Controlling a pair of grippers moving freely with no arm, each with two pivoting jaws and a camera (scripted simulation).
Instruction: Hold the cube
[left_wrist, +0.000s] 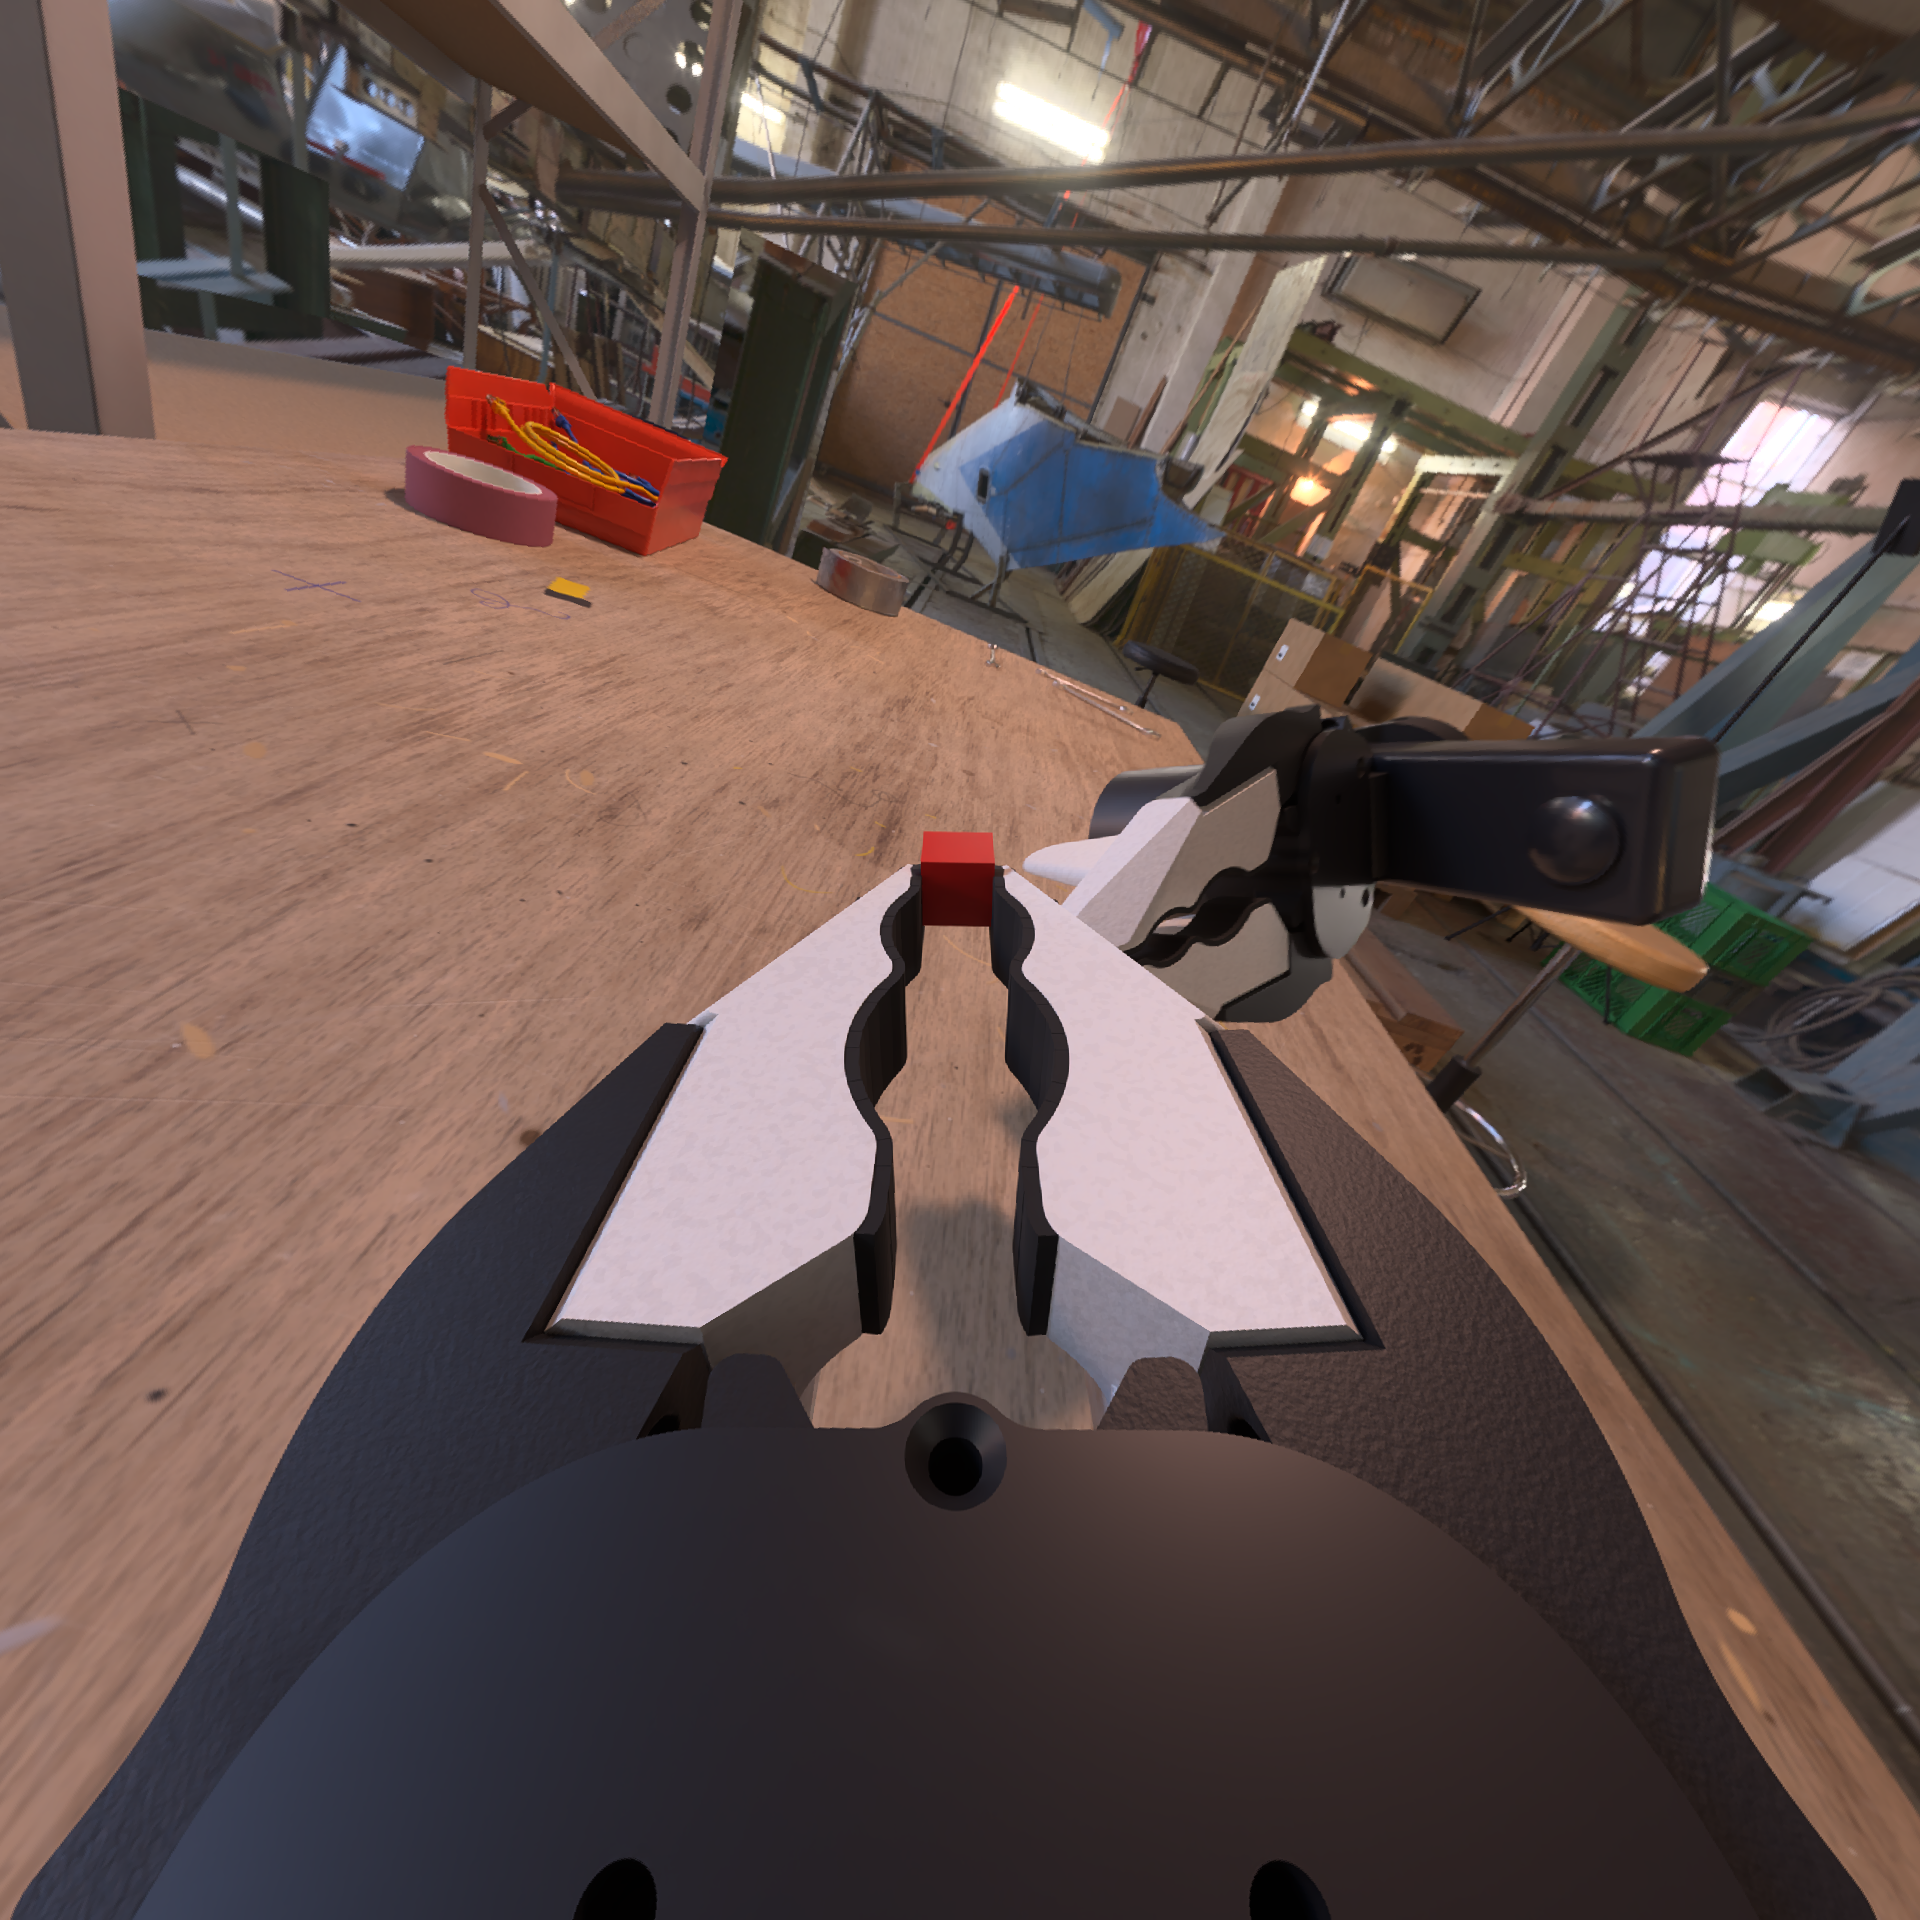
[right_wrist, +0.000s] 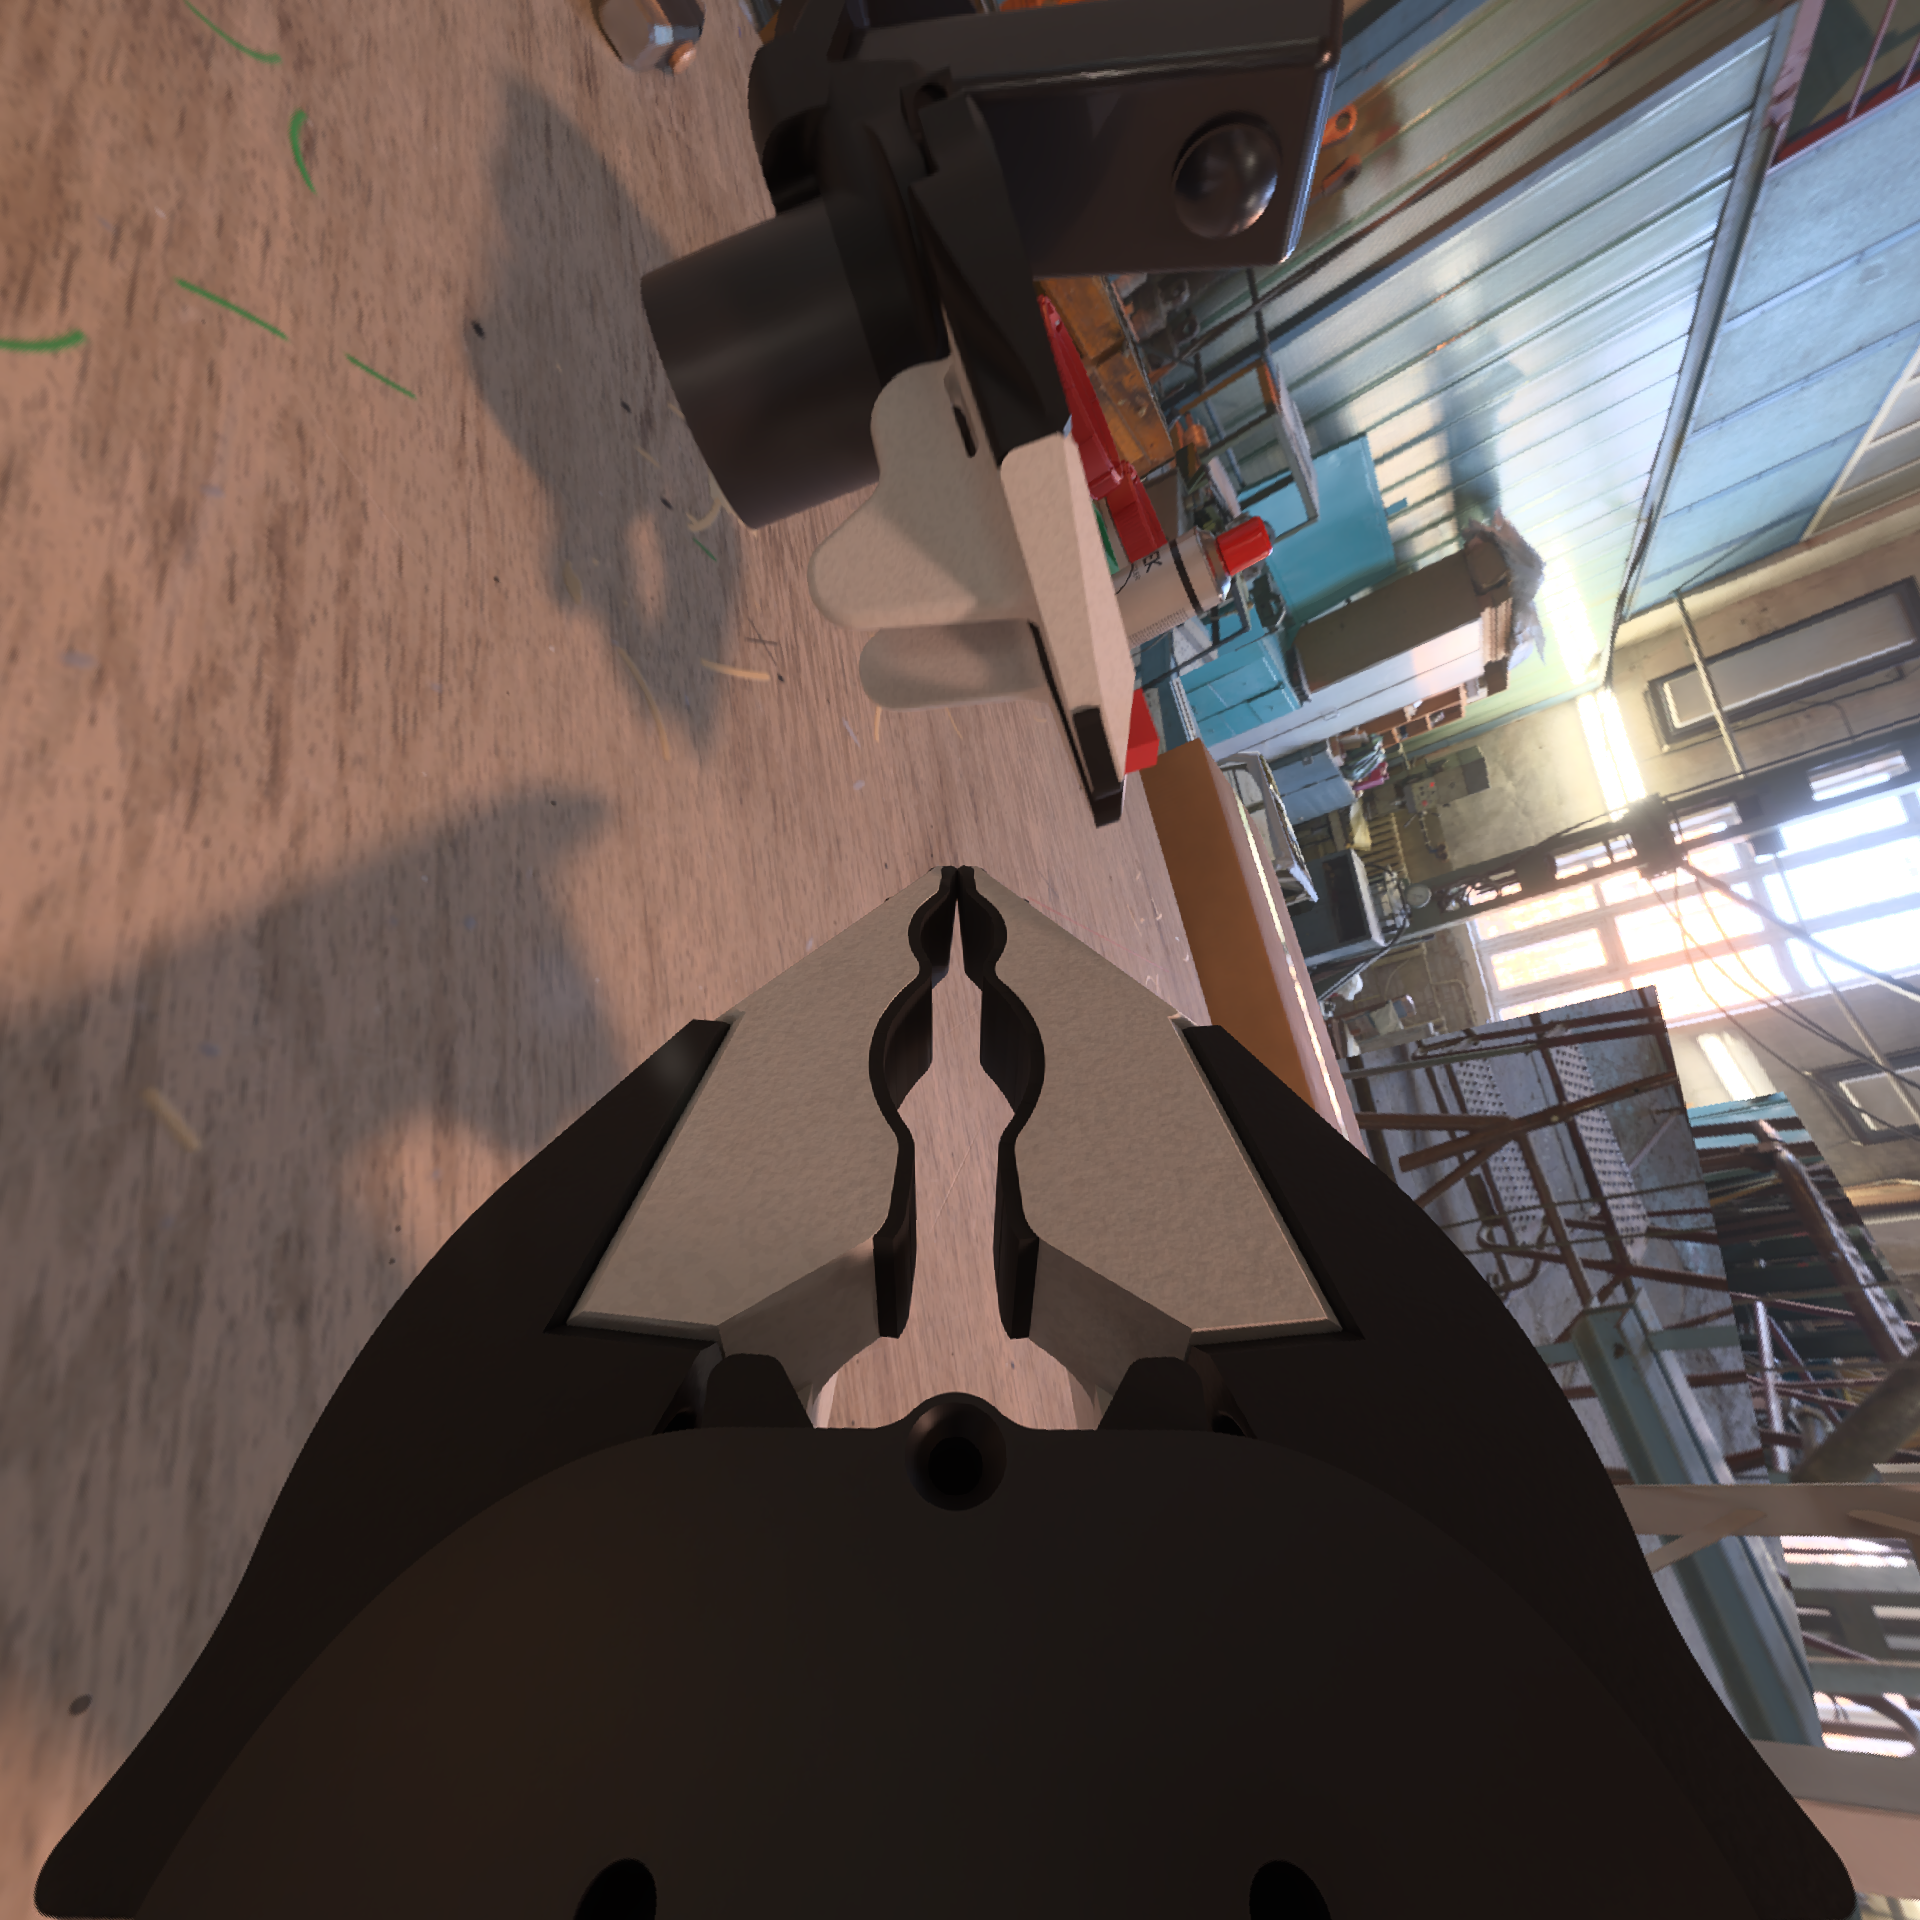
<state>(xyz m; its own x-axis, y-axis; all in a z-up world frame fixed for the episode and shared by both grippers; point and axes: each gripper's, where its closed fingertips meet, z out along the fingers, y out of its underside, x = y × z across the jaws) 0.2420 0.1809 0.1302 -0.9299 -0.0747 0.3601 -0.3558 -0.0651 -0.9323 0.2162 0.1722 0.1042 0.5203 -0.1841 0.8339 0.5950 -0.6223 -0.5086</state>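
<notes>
Already my left gripper (left_wrist: 957, 883) pinches the red cube (left_wrist: 957, 878) at its fingertips, twelve o'clock; my right gripper (right_wrist: 954, 878) is closed, empty; next, just steady holding

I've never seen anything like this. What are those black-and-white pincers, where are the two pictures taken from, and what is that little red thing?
Each picture comes from a camera riding on one pair of tongs, looking along its two fingers. In the left wrist view, the left tongs pinch a small red cube at their tips, above a wooden table; the right tongs hover beside it. The right wrist view shows those right tongs shut on nothing. Farther back lie a pink tape roll and a red bin of cables.
</notes>
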